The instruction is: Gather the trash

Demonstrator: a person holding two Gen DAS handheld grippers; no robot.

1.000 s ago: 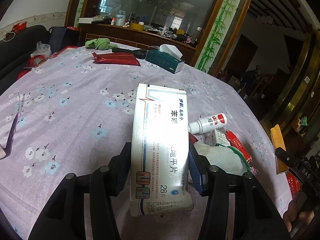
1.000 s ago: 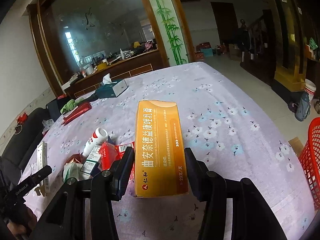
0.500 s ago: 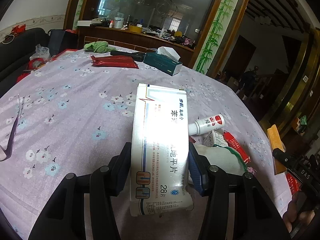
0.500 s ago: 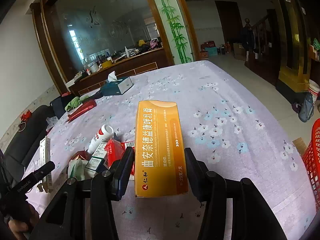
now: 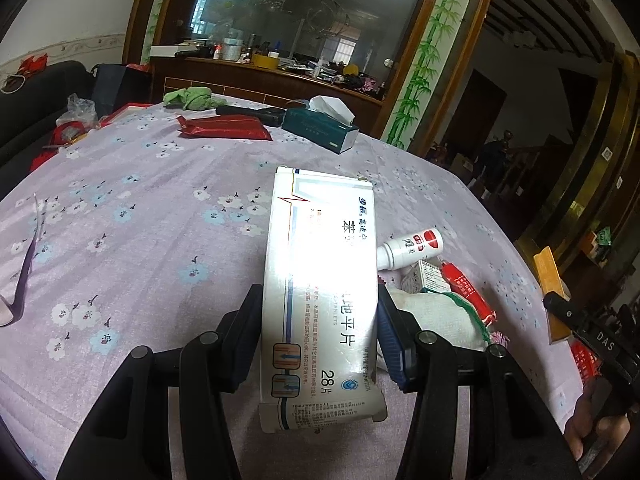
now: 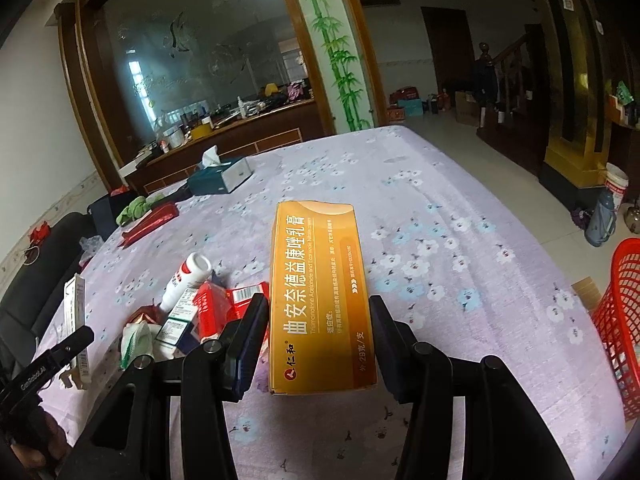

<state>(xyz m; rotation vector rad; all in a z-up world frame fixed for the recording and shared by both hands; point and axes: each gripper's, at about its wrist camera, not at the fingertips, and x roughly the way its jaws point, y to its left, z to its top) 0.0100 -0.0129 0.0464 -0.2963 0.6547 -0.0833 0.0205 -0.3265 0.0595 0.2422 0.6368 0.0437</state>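
Gripping white box (image 5: 320,292) w/ left claw (image 5: 318,344); right claw (image 6: 318,340) clamps orange box (image 6: 320,296).

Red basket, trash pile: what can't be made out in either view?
- Red basket, right wrist view: frame edge cuts it; contents unreadable.
- White medicine box, left wrist view: glare washes out middle print.
- Trash pile, right wrist view: left finger of right claw hides its near edge.

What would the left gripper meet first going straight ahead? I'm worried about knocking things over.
Bare tablecloth mostly; the teal tissue box sits far ahead, though depth is unclear. The left gripper grips the white box.
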